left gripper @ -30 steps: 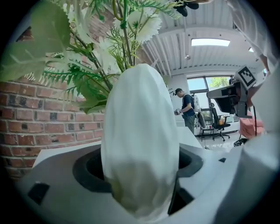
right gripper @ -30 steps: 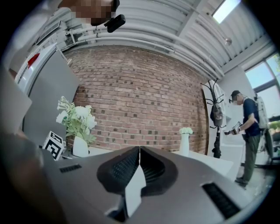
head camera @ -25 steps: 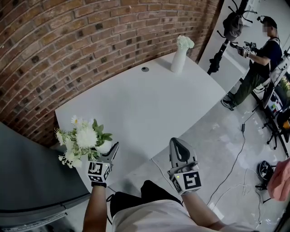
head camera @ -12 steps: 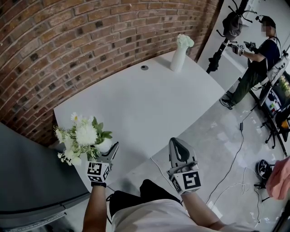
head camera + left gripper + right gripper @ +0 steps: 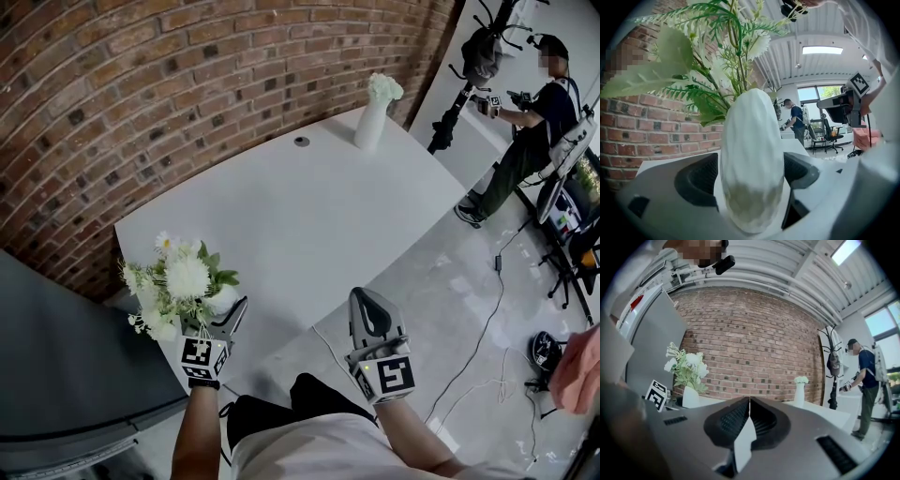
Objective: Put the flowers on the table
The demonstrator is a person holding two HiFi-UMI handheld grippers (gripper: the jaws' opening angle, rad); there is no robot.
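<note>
1. Left gripper (image 5: 225,314) jaws have just been opening to full width; the white vase (image 5: 752,154) of flowers (image 5: 178,281) is standing between them, pads seemingly clear of it.
2. Vase is apparently resting on the table (image 5: 309,216) corner, lower left of the head view.
3. Right gripper (image 5: 749,408) is idling, jaws together, empty.
4. Release step is finishing; next move calls for backing straight off without tipping the vase.

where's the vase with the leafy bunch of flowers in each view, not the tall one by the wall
Head view: flower vase lower left, at the table's near edge.
Left gripper view: dead centre, filling the frame.
Right gripper view: small, left of middle.
Shared landmark: the brick wall beyond it.
</note>
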